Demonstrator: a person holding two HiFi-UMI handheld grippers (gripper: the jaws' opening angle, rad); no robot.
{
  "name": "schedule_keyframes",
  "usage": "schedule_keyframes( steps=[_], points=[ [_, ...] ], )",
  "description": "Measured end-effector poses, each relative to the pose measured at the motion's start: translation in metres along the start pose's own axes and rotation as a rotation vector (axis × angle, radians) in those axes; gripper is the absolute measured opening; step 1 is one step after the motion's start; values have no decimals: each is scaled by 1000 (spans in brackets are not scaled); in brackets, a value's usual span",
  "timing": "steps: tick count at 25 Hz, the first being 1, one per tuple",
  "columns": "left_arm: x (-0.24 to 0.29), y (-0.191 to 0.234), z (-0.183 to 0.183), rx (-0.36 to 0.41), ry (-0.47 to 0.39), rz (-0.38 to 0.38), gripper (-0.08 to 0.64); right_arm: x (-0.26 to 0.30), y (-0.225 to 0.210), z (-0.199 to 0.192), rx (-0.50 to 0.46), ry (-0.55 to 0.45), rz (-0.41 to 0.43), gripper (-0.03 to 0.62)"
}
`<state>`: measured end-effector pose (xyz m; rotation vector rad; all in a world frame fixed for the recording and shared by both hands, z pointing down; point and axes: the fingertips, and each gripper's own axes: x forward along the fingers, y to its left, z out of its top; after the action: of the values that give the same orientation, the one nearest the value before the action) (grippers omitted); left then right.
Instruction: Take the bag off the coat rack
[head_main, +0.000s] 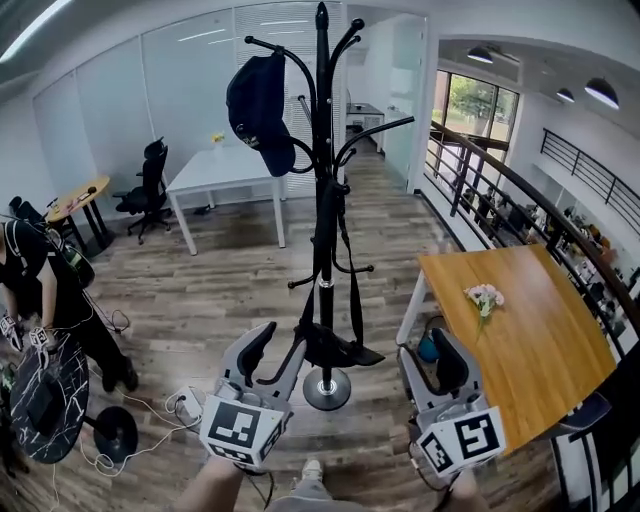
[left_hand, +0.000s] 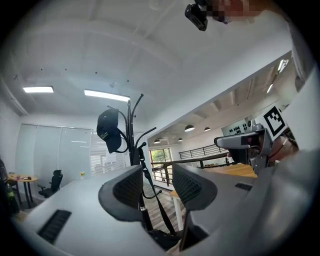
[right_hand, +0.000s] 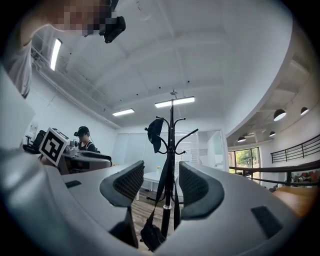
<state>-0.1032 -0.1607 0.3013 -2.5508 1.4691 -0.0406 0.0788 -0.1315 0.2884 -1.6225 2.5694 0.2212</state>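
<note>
Faced a black coat rack (head_main: 322, 150) on wood-plank flooring, a dark cap (head_main: 258, 105) hung on an upper hook and a small black bag (head_main: 338, 350) dangling by its long strap just above the round base. Held the left gripper (head_main: 275, 356) close beside the bag and the right gripper (head_main: 430, 368) farther off, jaws apart.

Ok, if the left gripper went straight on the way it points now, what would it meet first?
Most likely the strap of the bag, which runs down between the open jaws of the left gripper. The coat rack pole seems to stand just behind it, though depth is uncertain.
</note>
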Motion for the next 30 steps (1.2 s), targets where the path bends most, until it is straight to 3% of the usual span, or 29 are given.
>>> schedule_keyframes(
  steps=[6,13,19,23,27,30],
  points=[
    [78,52,-10,2,-6,-52,189,89,-21,-18,-2,22,-13,218],
    [154,86,-31,-60,4,-152,189,179,-38,-40,-7,60,-23,218],
    [200,92,-57,-112,33,-223,189,226,-57,-56,13,58,-41,218],
    [222,92,-80,-136,76,-250,189,251,-60,-80,28,119,-15,219],
    [238,88,-101,-224,109,-291,189,271,-63,-101,30,179,8,219],
    [246,87,-122,-223,154,-284,189,285,-64,-121,45,203,33,219]
  ],
)
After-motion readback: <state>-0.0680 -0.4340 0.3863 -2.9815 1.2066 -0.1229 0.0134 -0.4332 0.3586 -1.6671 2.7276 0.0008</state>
